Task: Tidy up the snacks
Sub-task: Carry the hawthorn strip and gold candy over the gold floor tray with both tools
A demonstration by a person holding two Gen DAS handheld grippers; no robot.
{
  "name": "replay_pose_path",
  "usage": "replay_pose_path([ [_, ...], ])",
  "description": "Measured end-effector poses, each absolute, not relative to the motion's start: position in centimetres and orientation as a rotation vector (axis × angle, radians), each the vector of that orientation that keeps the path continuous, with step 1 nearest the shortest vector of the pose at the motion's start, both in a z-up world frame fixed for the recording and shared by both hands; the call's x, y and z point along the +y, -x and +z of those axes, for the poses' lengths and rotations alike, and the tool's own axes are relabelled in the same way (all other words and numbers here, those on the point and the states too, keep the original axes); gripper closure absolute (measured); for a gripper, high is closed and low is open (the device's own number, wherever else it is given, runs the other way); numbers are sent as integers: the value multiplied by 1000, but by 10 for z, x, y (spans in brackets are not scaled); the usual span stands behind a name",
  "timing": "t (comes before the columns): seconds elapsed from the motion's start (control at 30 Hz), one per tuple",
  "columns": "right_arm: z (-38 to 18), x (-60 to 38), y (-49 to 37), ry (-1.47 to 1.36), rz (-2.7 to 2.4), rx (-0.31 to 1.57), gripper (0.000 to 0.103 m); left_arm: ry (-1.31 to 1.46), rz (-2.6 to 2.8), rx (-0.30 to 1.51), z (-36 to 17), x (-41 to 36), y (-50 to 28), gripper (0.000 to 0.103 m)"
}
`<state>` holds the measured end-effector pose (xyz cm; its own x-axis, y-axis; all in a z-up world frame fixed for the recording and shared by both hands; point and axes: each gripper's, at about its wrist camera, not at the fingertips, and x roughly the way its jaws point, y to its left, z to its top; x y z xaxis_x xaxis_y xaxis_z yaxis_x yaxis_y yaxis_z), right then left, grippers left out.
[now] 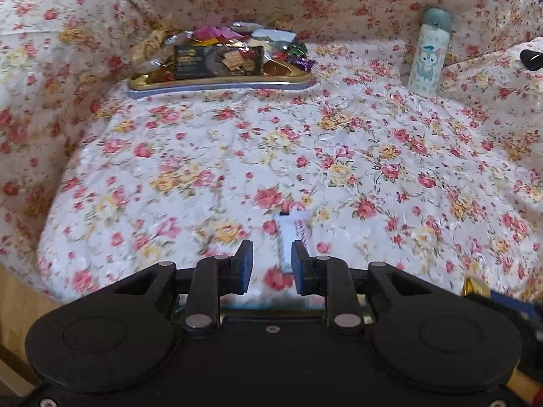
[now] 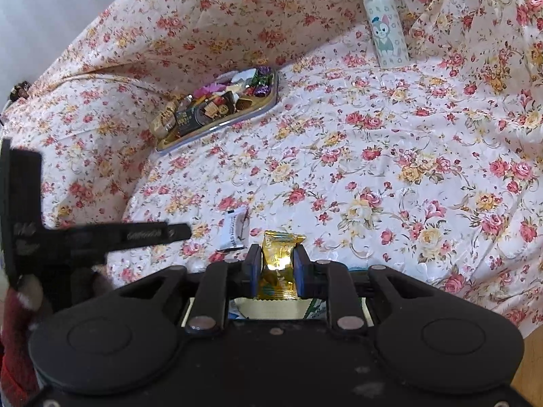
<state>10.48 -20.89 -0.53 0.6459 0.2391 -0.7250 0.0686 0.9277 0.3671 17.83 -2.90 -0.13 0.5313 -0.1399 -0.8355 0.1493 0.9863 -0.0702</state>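
Note:
A small white snack packet (image 1: pixel 287 234) lies on the floral cloth just ahead of my left gripper (image 1: pixel 271 254). Its near end reaches in between the blue pads, close to the right-hand one, and the jaws stand apart without pressing it. The same white packet (image 2: pixel 233 226) shows in the right wrist view, with the left gripper (image 2: pixel 176 231) coming in from the left beside it. My right gripper (image 2: pixel 276 259) is shut on a gold-yellow wrapped candy (image 2: pixel 279 254), held just above the cloth. A gold tray (image 1: pixel 220 83) heaped with wrapped sweets sits at the back left.
The tray (image 2: pixel 217 127) lies against the raised cloth wall. A pale bottle (image 1: pixel 429 51) with a cartoon cat stands at the back right, also the bottle (image 2: pixel 383 23). A red sleeve (image 2: pixel 17 322) shows at lower left. Bare wood floor (image 1: pixel 13 308) borders the cloth.

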Motion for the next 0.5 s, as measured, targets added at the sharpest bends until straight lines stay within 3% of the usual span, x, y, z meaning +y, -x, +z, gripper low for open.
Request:
replay_pose_path([
  [0.5, -34, -214, -138, -383, 85, 955, 81, -41, -160, 1095, -49, -58, -221, 62],
])
